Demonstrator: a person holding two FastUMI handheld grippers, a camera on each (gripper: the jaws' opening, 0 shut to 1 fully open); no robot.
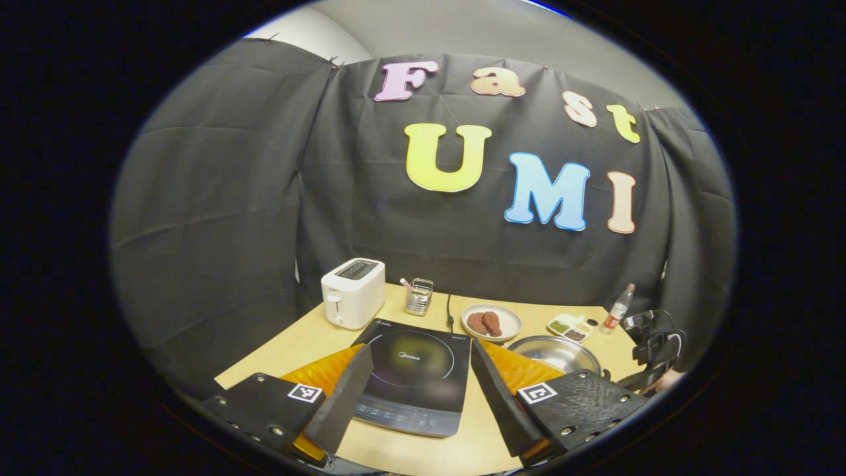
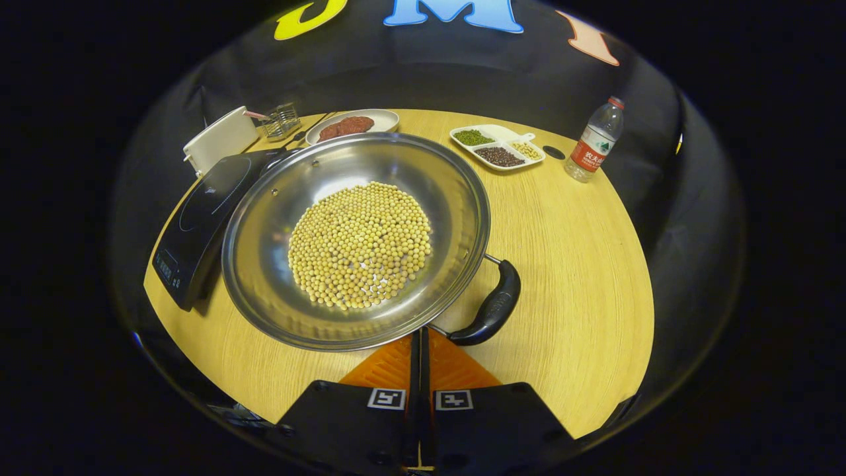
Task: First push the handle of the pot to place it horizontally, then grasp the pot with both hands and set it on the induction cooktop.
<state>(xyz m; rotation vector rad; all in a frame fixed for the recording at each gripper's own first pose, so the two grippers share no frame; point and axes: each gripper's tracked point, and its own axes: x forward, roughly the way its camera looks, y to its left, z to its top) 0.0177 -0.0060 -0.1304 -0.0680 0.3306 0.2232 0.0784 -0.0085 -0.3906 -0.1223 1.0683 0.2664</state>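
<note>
A steel pot point(image 2: 264, 218) holding yellow soybeans point(image 2: 360, 244) sits on the wooden table point(image 2: 568, 264), its left rim overlapping the black induction cooktop point(image 2: 205, 211). One black handle point(image 2: 496, 307) sticks out at the pot's near right. My right gripper point(image 2: 420, 334) is shut, its tips just at the pot's near rim beside the lower end of that handle, with nothing between the fingers. In the left gripper view my left gripper point(image 1: 421, 350) stands open above the cooktop point(image 1: 413, 373), and the pot point(image 1: 555, 350) lies to its right.
A white toaster point(image 1: 352, 291), a wire basket point(image 1: 418, 296) and a plate of meat point(image 1: 491, 322) stand behind the cooktop. A divided dish of beans point(image 2: 499, 149) and a water bottle point(image 2: 595, 142) are at the far right. The table edge runs close on the right.
</note>
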